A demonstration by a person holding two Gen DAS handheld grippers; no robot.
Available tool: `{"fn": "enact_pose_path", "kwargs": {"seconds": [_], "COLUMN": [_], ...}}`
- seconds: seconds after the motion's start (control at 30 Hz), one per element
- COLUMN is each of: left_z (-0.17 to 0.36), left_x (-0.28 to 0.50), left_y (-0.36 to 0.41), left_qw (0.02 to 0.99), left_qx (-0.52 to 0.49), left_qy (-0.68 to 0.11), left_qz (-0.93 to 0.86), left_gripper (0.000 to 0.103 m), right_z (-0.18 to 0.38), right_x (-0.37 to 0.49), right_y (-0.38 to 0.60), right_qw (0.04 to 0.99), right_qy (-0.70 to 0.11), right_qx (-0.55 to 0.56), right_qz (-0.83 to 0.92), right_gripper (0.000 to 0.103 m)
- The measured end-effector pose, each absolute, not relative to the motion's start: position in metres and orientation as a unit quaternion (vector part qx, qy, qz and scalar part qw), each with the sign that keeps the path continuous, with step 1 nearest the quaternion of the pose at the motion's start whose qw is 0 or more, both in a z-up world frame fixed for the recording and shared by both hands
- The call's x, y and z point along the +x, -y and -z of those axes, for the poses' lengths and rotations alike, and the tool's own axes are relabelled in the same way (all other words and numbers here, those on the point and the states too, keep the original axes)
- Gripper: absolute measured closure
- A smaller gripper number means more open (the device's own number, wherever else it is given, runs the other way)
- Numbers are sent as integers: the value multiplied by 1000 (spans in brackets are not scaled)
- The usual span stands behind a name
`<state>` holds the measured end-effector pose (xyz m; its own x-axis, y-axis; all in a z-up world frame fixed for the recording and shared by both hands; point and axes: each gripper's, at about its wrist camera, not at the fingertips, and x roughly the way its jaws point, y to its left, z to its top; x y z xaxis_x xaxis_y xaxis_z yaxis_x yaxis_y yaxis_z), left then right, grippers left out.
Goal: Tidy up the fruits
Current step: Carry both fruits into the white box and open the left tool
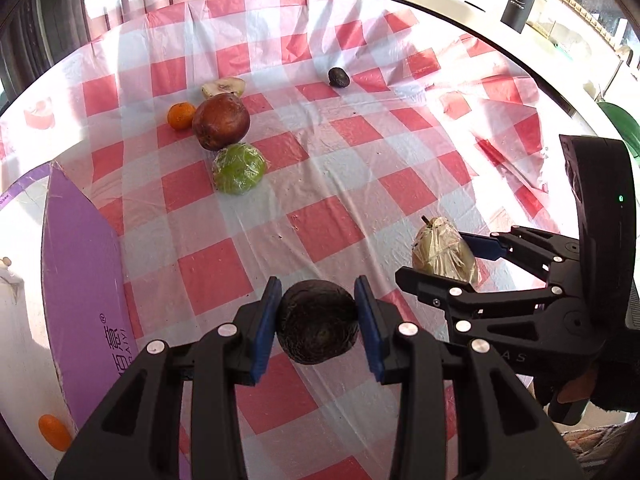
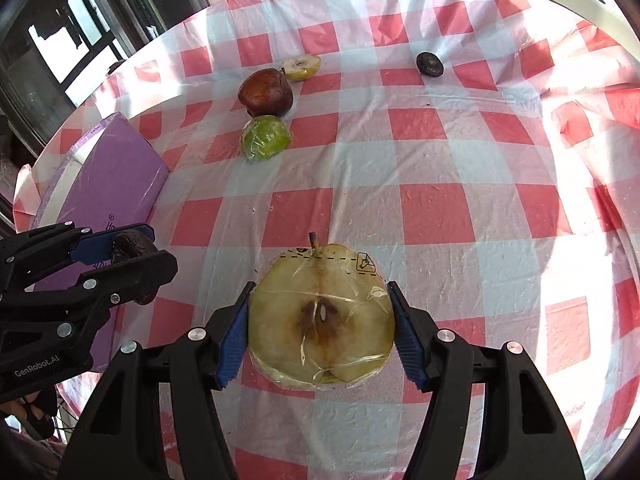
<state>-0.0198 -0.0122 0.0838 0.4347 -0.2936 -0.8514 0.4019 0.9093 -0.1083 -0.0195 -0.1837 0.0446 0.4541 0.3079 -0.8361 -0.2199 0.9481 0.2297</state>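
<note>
My left gripper (image 1: pixel 317 322) is shut on a dark wrinkled round fruit (image 1: pixel 317 322), held just above the checked tablecloth; it also shows in the right wrist view (image 2: pixel 132 246). My right gripper (image 2: pixel 320 330) is shut on a plastic-wrapped halved pear (image 2: pixel 321 316), cut face up; the same pear shows in the left wrist view (image 1: pixel 442 252). Farther back lie a brown apple (image 1: pixel 221 121), a wrapped green fruit (image 1: pixel 239 168), a small orange (image 1: pixel 181 115), a cut pear half (image 1: pixel 223 87) and a small dark fruit (image 1: pixel 339 77).
A purple box (image 1: pixel 84 280) lies at the table's left edge, seen also in the right wrist view (image 2: pixel 112 176). A small orange fruit (image 1: pixel 54 432) lies beyond it, lower left. A black bottle (image 1: pixel 519 4) stands off the table at the back right.
</note>
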Motion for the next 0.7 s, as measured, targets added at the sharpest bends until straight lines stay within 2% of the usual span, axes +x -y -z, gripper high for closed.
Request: {"fn": "enact_pose_path", "kwargs": {"seconds": [0.37, 0.7], "left_z": [-133, -145], "left_x": [-31, -33], "left_y": [-50, -171], "left_qw": [872, 888], "left_qx": [-8, -96], "left_qy": [-432, -428], "left_qz": [229, 137], "left_gripper": [65, 65], "right_z": [-75, -124], "right_x": [-46, -54], "right_y": [135, 63], "right_qw": [864, 876], "right_qy": [-476, -428], "right_qx": [43, 42], "right_qz": [-158, -218], "right_gripper": [41, 41]}}
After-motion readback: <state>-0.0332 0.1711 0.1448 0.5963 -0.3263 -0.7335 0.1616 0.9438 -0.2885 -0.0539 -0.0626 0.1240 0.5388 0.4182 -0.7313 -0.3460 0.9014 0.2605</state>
